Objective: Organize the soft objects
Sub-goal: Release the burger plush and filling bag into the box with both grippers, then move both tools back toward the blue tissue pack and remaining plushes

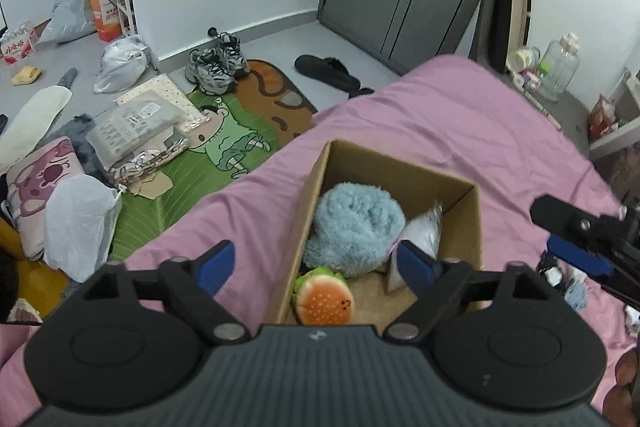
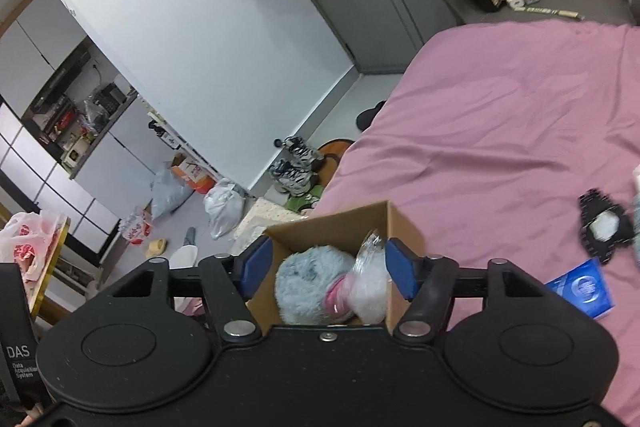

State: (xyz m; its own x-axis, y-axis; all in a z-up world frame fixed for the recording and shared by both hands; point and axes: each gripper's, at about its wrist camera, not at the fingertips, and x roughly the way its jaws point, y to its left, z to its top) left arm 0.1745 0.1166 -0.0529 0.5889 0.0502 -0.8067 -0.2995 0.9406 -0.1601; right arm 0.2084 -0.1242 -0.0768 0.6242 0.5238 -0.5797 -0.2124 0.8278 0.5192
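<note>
An open cardboard box [image 1: 404, 163] stands on the pink bed sheet [image 1: 480, 115]. Inside lie a fluffy light-blue plush [image 1: 354, 227], a burger plush [image 1: 324, 301] and a clear plastic-wrapped white item [image 1: 424, 231]. My left gripper [image 1: 316, 263] is open and empty, hovering over the box's near end. My right gripper [image 2: 328, 267] is open above the same box [image 2: 396, 223], over the blue plush [image 2: 308, 283] and the wrapped item [image 2: 370, 287]; its fingers [image 1: 580, 247] show at the right of the left wrist view.
On the sheet right of the box lie a black-and-white item [image 2: 602, 227] and a blue packet [image 2: 584, 287]. The floor left of the bed holds a cartoon rug [image 1: 224, 143], sneakers [image 1: 216, 65], slippers [image 1: 328, 69], bags and packages.
</note>
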